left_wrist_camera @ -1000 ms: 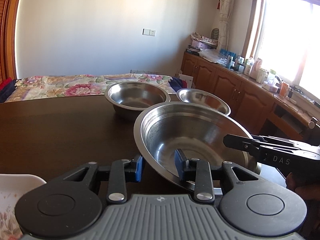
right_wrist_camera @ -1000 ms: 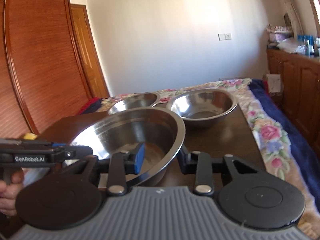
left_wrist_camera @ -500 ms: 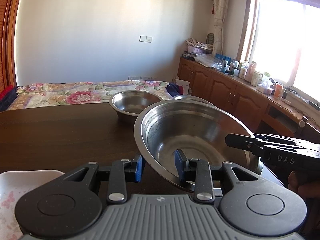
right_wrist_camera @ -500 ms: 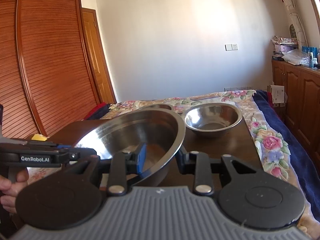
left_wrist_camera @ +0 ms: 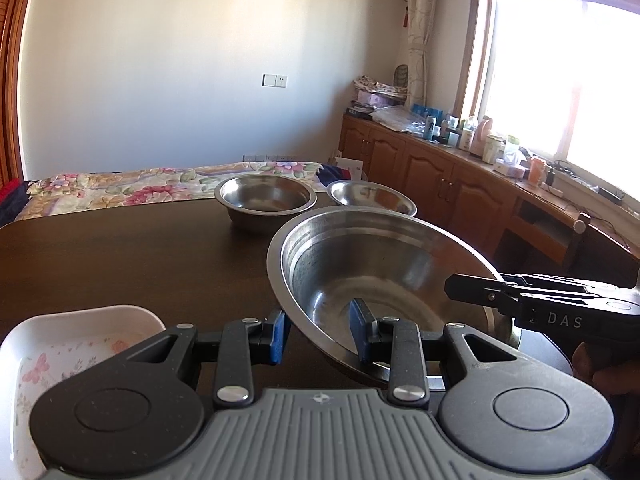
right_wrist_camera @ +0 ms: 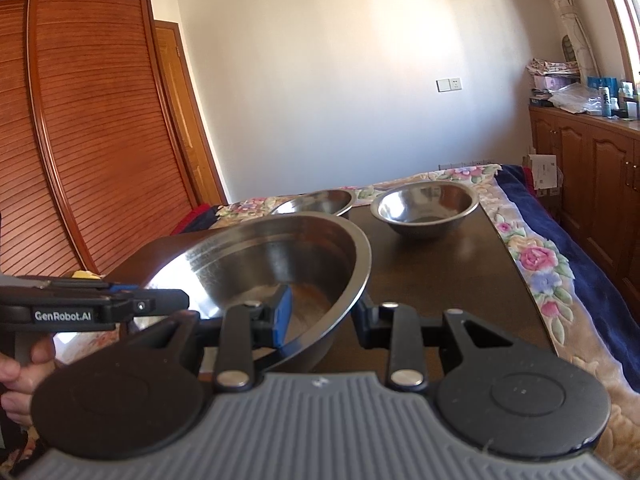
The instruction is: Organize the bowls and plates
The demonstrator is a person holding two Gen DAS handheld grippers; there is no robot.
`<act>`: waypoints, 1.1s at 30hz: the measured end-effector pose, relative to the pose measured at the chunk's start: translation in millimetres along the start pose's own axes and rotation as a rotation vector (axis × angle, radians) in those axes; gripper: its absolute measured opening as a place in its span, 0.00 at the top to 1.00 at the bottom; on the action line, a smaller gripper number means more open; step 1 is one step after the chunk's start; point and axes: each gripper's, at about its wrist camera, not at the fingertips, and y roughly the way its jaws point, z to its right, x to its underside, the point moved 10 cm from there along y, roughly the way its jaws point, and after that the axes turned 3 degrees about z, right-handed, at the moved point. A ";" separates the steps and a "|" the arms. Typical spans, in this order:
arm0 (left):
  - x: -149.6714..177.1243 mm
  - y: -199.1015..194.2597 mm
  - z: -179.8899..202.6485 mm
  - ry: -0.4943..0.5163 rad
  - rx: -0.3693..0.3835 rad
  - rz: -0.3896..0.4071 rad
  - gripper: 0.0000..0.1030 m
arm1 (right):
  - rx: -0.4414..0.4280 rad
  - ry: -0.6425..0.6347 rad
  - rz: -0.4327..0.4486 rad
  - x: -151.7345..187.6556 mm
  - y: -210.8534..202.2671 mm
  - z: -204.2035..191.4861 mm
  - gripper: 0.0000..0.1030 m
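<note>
A large steel bowl [left_wrist_camera: 384, 268] is held between both grippers above the dark table [left_wrist_camera: 120, 256]. My left gripper [left_wrist_camera: 318, 338] is shut on its near rim, one blue pad inside and one outside. My right gripper [right_wrist_camera: 324, 316] is shut on the opposite rim of the same bowl [right_wrist_camera: 280, 256]. Two smaller steel bowls stand at the table's far end: a deeper bowl [left_wrist_camera: 265, 198] and a shallower bowl [left_wrist_camera: 370, 198]. They also show in the right wrist view, the shallower bowl [right_wrist_camera: 426, 204] and the deeper bowl [right_wrist_camera: 316, 202]. A white floral dish [left_wrist_camera: 52, 340] sits at the near left.
A bed with a floral cover [left_wrist_camera: 120, 188] lies beyond the table's far edge. Wooden cabinets [left_wrist_camera: 440, 184] with bottles line the right wall under a window. A slatted wooden wardrobe [right_wrist_camera: 80, 140] stands on the left in the right wrist view.
Both grippers have drawn back and risen with the large bowl. The two small bowls now look farther away, and more of the white dish shows.
</note>
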 end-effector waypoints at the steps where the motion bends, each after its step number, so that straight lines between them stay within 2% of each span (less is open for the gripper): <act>1: 1.3 -3.0 -0.6 0.000 0.003 0.001 0.66 | 0.003 0.002 0.000 1.1 -1.7 -1.7 0.66; 13: 17.0 -17.4 -1.8 0.001 0.000 -0.012 0.66 | 0.011 0.010 -0.005 14.7 -13.3 -14.6 0.66; 33: 33.1 -4.8 -14.4 -0.005 -0.021 -0.059 0.65 | 0.023 -0.011 -0.043 34.2 -3.0 -20.1 0.66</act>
